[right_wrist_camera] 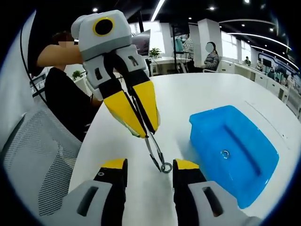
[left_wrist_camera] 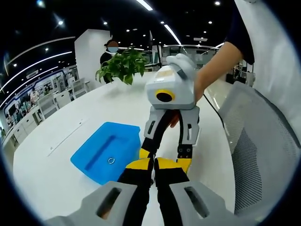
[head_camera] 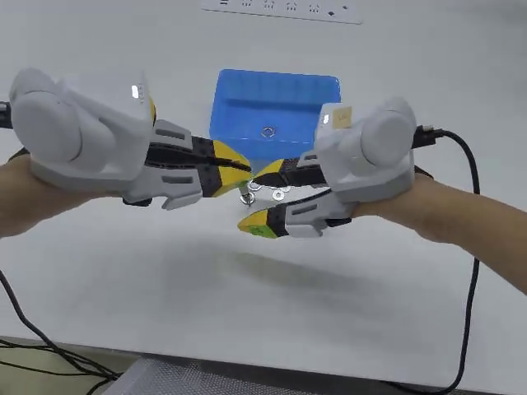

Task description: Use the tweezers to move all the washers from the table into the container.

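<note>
The blue container (head_camera: 284,90) sits at the table's far middle with one washer (head_camera: 268,132) in it. Loose washers (head_camera: 278,194) lie just in front of it, between the two grippers. My left gripper (head_camera: 239,169) comes in from the left, shut on thin metal tweezers (right_wrist_camera: 151,143). The tweezer tips sit at a washer (right_wrist_camera: 166,167); I cannot tell whether it is gripped or lying on the table. My right gripper (right_wrist_camera: 150,165) faces it from the right, open, with that washer between its fingertips (right_wrist_camera: 186,165). The container (right_wrist_camera: 244,165) lies to its right.
A white power strip (head_camera: 280,8) lies at the table's far edge. Black cables (head_camera: 49,354) hang off the near left edge, and one cable (head_camera: 471,247) trails from the right gripper. A mesh chair (left_wrist_camera: 263,155) stands beside the table. A potted plant (left_wrist_camera: 122,66) stands farther off.
</note>
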Motion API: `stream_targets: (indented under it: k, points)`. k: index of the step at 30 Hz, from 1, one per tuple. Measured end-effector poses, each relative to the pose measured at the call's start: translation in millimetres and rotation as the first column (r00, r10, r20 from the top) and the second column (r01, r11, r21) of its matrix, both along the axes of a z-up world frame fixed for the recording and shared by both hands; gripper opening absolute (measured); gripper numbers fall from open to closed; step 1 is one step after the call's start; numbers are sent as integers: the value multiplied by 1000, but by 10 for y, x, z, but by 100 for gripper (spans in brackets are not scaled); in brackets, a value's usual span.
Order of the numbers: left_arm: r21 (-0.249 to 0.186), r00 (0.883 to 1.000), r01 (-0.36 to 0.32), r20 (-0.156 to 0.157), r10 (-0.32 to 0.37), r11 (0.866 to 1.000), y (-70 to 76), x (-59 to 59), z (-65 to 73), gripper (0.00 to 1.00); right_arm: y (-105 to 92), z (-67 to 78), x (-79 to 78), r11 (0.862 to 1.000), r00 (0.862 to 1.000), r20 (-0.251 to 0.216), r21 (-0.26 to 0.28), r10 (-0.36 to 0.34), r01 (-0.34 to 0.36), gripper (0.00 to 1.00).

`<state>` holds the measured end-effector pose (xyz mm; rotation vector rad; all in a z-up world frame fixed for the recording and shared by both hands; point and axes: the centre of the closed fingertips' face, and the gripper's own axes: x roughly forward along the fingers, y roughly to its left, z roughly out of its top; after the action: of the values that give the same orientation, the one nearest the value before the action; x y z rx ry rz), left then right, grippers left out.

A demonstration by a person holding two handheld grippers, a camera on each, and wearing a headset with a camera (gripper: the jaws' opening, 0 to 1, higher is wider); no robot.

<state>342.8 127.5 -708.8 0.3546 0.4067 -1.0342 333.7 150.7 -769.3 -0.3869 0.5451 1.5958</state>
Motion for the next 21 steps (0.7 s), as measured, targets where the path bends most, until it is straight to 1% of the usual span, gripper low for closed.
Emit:
stream_targets:
  k: [3, 4, 7, 10, 14, 17, 18, 20, 21]
  points:
    - [6, 1000, 2, -1, -2, 1000, 9, -2, -7, 6, 37, 1, 14, 1000, 1000, 7, 2, 16, -16, 30]
    - [8, 1000, 4, 0, -4, 1000, 10, -6, -9, 6, 44, 5, 20, 1000, 999, 20, 3, 26, -26, 29]
    - [4, 1000, 4, -3, -4, 1000, -4, -5, -13, 6, 58, 21, 11, 999, 999, 16, 7, 43, -43, 21]
    - [3, 1000, 11, -5, -11, 1000, -33, -13, -16, 6, 55, 15, -2, 998, 998, 15, 1, 67, -67, 19]
    - [13, 999, 34, -3, -34, 999, -90, -34, -25, 6, 46, 9, -8, 996, 996, 30, -4, 89, -89, 17]
    - [18, 999, 42, -2, -42, 999, -106, -33, -34, 6, 35, 3, 16, 995, 993, 62, -10, 101, -100, 13]
    - [21, 999, 42, 0, -42, 999, -106, -28, -35, 6, 35, 4, 6, 994, 992, 62, -10, 108, -108, 13]
    - [27, 999, 44, 2, -44, 999, -100, -17, -39, 6, 36, 2, 7, 992, 987, 98, -19, 127, -126, 12]
    - [32, 999, 50, 3, -51, 998, -100, -19, -42, 6, 37, 2, 5, 992, 987, 100, -20, 129, -127, 12]
